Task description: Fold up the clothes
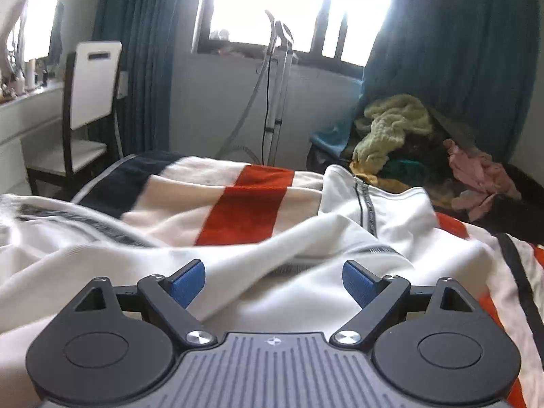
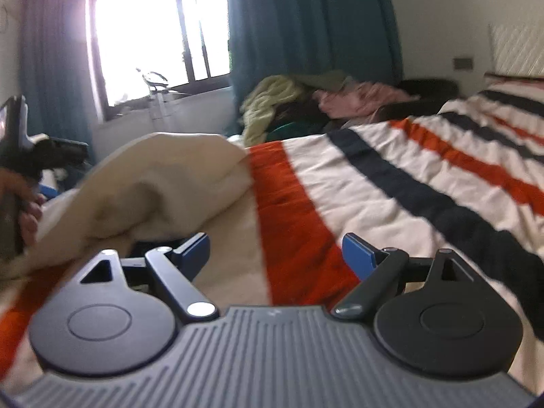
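Here the white jacket is lying rumpled on the striped bed; both tools, left tool and right tool, are hanging released, grasping nothing. It is probably handling soft and light; pinching a hem edge looks best.

A soft white zip-up garment carries a dark zipper line and grey-black patterned trim. It lies on a cream blanket banded with broad orange-red and navy stripes. Behind it, a heaped pile of clothes mixes pale yellow-green, pink, dark green and mustard. Long teal curtains flank the bright window. A chair has white panels in a dark frame. The left gripper and right gripper are black with blue pads and a grey ribbed body.
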Available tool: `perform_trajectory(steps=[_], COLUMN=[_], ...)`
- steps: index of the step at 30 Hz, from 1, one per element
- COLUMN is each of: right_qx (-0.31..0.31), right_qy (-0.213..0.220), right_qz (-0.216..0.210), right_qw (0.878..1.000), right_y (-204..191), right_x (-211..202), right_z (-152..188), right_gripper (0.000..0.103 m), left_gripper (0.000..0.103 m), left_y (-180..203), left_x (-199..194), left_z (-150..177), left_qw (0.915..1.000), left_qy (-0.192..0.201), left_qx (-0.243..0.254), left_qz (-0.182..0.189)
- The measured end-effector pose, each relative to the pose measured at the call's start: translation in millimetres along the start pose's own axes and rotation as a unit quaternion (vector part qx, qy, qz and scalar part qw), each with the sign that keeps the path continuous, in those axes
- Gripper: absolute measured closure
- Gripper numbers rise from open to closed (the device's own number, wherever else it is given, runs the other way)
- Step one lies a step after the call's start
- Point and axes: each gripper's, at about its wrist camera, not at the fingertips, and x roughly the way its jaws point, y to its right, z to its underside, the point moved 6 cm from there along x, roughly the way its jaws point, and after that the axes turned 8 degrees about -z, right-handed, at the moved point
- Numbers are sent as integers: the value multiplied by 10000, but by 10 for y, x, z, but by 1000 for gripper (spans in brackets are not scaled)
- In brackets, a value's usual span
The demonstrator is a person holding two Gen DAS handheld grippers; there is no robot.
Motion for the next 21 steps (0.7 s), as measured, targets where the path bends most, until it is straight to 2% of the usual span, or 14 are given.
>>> perform_trajectory(steps=[5, 6, 7, 8, 10, 11, 13, 16, 19, 21], right_qx=[349, 404, 398, 379, 262, 212, 158, 224, 261, 250], right_qy=[-52, -50, -11, 28, 109, 136, 119, 103, 165, 233], right_qz=[213, 255, 294, 317, 261, 209, 146, 168, 298, 369], right_qw=[9991, 9988, 9988, 9988, 9993, 9995, 9997, 9996, 9991, 9987], right_y=[223, 254, 259, 258, 222, 209, 190, 212, 234, 247], right_x=[329, 378, 415, 451, 508, 532, 565, 556, 484, 414], right_z=[146, 172, 179, 185, 186, 186, 187, 165, 107, 52], right_gripper=[16, 16, 16, 16, 16, 16, 16, 16, 16, 16], left_gripper=[26, 35, 49, 56, 96, 96, 100, 101, 101, 101], left_y=[228, 265, 283, 305, 360, 391, 462, 555, 532, 501], left_x=[712, 824, 897, 965, 1029, 1006, 740, 157, -569, -1053], left_z=[-102, -97, -80, -64, -20, -5, -1, 41, 194, 405], left_qw=[9991, 9988, 9987, 9986, 9983, 9982, 9970, 9872, 9817, 9786], left_qy=[-116, -177, -223, -267, -382, -394, 75, 884, 1309, 1444], left_qx=[355, 415, 434, 442, 428, 455, 767, 1325, 1351, 1376], left_qz=[-215, -193, -171, -150, -52, 5, 0, 22, 286, 505])
